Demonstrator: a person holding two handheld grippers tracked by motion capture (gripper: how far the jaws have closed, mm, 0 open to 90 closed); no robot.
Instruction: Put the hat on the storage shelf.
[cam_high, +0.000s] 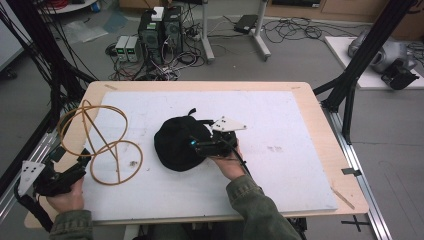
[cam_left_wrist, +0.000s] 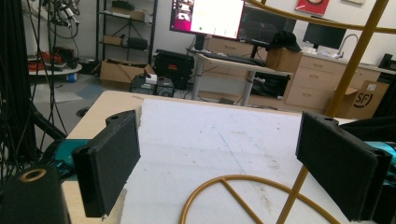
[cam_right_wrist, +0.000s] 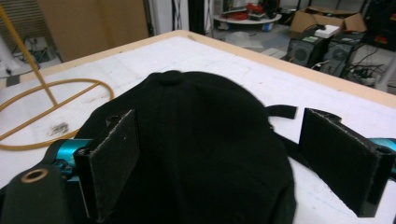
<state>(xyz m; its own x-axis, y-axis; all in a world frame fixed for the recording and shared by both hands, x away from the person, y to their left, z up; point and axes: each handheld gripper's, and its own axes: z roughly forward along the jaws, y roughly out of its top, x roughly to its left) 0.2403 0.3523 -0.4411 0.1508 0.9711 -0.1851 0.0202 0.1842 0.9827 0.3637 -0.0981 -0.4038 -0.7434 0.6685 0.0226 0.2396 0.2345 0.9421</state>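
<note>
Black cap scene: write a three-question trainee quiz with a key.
1. True or false: the right gripper has its jaws open around the black cap.
2. What stands near the left gripper? A) gold wire stand B) a mug C) a book
3. Fill in: the cap lies on the ____ board.

Key: 1 true; 2 A; 3 white.
</note>
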